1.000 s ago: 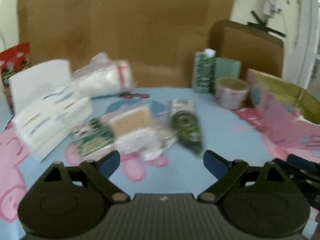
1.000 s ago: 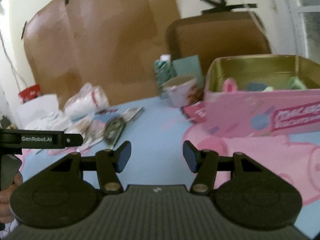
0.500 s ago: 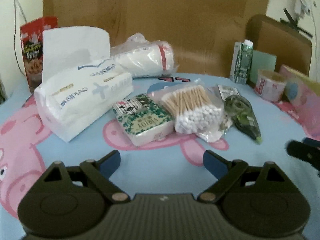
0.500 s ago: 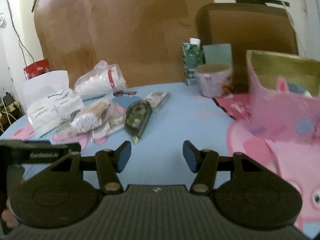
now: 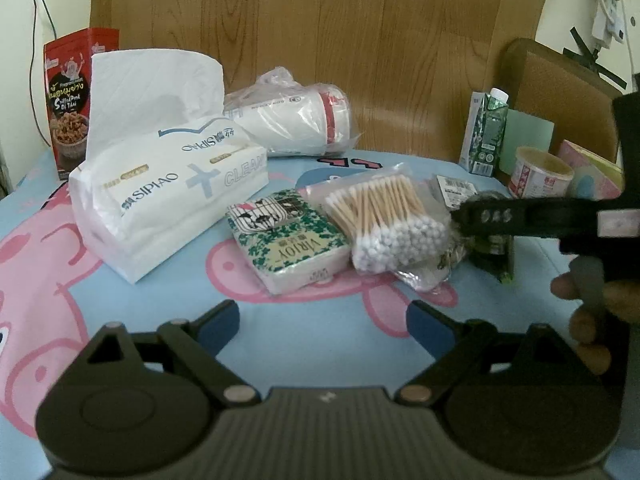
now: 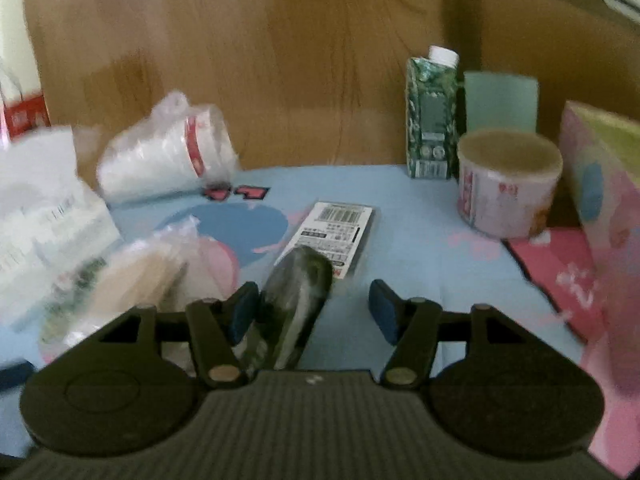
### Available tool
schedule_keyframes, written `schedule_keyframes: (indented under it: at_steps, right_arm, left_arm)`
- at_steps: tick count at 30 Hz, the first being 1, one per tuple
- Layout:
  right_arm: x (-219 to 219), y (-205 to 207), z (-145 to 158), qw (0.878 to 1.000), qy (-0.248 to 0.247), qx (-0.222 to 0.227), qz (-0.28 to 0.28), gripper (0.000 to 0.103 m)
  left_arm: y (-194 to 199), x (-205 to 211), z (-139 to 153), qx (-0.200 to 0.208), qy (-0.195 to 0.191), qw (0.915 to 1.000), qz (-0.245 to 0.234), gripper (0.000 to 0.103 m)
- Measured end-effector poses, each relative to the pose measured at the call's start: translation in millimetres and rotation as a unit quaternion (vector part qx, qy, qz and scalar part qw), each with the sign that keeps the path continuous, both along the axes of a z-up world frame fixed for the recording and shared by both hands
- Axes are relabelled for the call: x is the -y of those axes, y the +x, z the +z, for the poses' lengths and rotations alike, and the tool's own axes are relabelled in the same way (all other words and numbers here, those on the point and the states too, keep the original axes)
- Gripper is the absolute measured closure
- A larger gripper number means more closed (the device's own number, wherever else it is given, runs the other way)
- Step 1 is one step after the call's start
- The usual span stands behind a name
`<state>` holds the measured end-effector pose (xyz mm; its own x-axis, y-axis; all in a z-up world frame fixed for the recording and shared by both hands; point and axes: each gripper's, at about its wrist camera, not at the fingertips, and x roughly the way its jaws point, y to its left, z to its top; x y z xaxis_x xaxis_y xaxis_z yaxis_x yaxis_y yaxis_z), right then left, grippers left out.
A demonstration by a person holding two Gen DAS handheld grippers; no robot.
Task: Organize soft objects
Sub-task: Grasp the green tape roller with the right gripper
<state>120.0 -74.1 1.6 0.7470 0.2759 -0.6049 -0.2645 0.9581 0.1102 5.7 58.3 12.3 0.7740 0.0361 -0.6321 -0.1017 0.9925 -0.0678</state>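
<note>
Both wrist views low, near tablecloth [image 5: 312,320], facing wood panel [image 5: 360,40]; both show cotton swabs [image 5: 384,216].

The right tool [image 6: 312,310] hangs low over the blue cartoon-print worktop [image 6: 420,240], its jaws opening around a dark green packaged item [image 6: 296,300] lying against the left pad, clear of the right. Near the far edge stand a green carton [image 6: 432,116] and a round tub [image 6: 508,184].

Tissue pack [image 5: 160,196] lies left of frame; small pack [image 5: 288,240] and swabs [image 5: 384,220] centre. Carton [image 5: 486,132] stands upper right.
</note>
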Motion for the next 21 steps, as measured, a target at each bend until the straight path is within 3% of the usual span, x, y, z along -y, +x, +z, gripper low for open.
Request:
schedule_keyframes:
  at_steps: [3, 9, 18, 19, 21]
  right_arm:
    - [1.9, -3.7, 0.6, 1.0, -0.023, 0.006, 0.007, 0.05]
    - [26.0, -32.7, 3.4, 1.0, -0.014, 0.008, 0.027, 0.05]
    - [67.4, -158.2, 4.0, 0.993, -0.027, 0.043, 0.107, 0.05]
    - [71.7, -168.1, 3.8, 0.993, -0.033, 0.047, 0.105, 0.05]
    - [83.6, -183.3, 3.8, 0.993, -0.028, 0.059, 0.093, 0.03]
  left_arm:
    - [0.4, -0.5, -0.1, 0.0, -0.002, 1.0, -0.001, 0.009]
    - [0.9, -0.4, -0.6, 0.0, 0.0, 1.0, -0.002, 0.009]
    - [3.2, 6.2, -0.1, -0.008, 0.014, 0.9997, -0.02, 0.008]
    - [0.9, 8.8, 1.1, -0.009, 0.01, 0.9996, -0.026, 0.01]
    - [-7.2, 15.4, 6.5, -0.011, -0.022, 0.9986, -0.047, 0.014]
